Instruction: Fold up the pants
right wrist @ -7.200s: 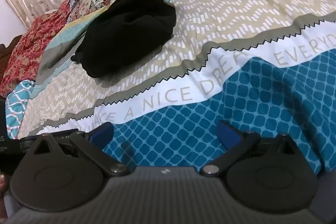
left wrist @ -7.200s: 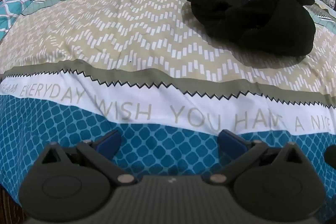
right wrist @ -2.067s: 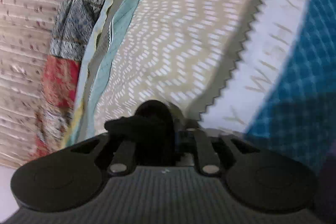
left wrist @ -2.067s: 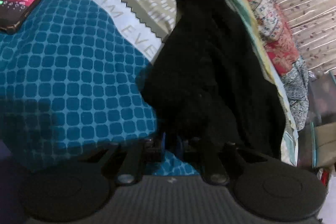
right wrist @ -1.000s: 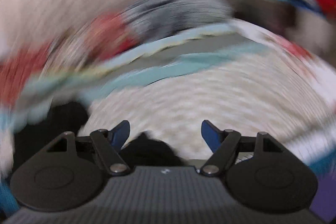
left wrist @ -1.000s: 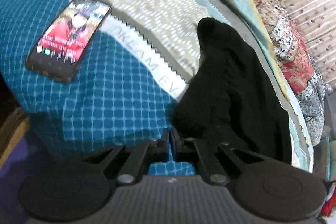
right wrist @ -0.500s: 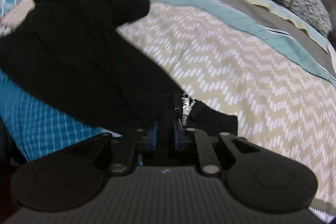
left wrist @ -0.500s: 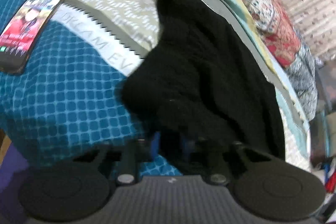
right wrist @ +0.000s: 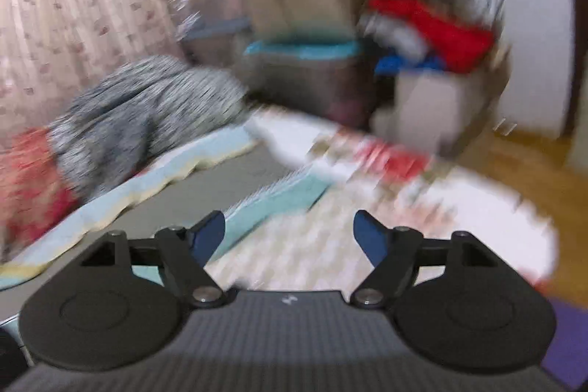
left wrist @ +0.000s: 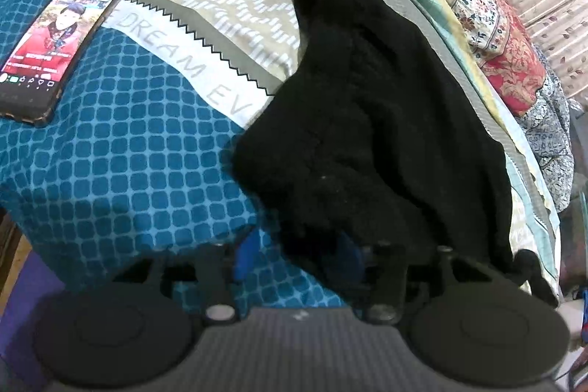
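Observation:
The black pants (left wrist: 371, 120) lie in a loose heap on the patterned bedspread (left wrist: 139, 157), stretching from the near edge toward the far side. My left gripper (left wrist: 297, 254) is open, with the near end of the pants lying between its blue fingertips (left wrist: 247, 250). My right gripper (right wrist: 290, 236) is open and empty, held above the bed and pointing toward the room's far corner. That view is blurred and shows no pants.
A phone (left wrist: 55, 43) with a lit screen lies on the bedspread at the left. Patterned pillows (left wrist: 496, 35) line the far edge by the curtain. In the right wrist view, a grey pillow (right wrist: 147, 112), stacked boxes and clothes (right wrist: 422, 28) and wooden floor (right wrist: 514, 164) show.
My left gripper has opened from shut on the pants. My right gripper has let go of the pants, opened, and swung away toward the room's corner.

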A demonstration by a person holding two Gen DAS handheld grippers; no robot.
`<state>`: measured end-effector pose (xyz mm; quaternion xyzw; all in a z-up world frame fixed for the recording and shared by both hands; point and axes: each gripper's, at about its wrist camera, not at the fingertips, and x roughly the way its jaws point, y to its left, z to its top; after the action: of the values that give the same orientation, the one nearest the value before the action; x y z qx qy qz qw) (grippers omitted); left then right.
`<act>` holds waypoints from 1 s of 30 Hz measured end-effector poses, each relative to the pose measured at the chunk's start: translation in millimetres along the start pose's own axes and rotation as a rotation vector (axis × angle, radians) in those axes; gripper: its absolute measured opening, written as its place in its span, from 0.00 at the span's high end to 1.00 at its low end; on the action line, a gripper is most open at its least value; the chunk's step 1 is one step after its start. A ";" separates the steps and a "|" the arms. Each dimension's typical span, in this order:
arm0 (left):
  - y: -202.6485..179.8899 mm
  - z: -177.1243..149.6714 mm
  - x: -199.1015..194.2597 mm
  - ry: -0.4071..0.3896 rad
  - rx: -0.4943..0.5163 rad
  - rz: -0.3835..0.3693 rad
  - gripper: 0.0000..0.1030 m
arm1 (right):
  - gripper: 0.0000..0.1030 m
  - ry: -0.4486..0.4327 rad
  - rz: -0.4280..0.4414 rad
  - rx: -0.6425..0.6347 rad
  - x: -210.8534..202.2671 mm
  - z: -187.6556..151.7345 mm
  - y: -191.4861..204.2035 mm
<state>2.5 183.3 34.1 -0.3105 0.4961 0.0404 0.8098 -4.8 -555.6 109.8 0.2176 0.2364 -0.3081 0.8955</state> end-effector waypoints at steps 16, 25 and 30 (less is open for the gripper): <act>-7.5 -1.7 5.9 0.022 -0.034 0.013 0.90 | 0.73 0.279 0.165 0.270 51.8 -66.9 27.9; 1.4 11.4 -34.4 -0.064 -0.039 0.015 0.98 | 0.53 0.046 0.297 0.294 4.7 17.4 73.9; 23.5 17.4 -38.0 -0.082 -0.111 0.031 0.98 | 0.34 0.024 0.250 0.152 2.9 15.7 77.4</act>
<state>-12.0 220.9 60.2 -0.3453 0.4644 0.0931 0.8102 52.4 -509.9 139.5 0.3162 0.1940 -0.2084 0.9050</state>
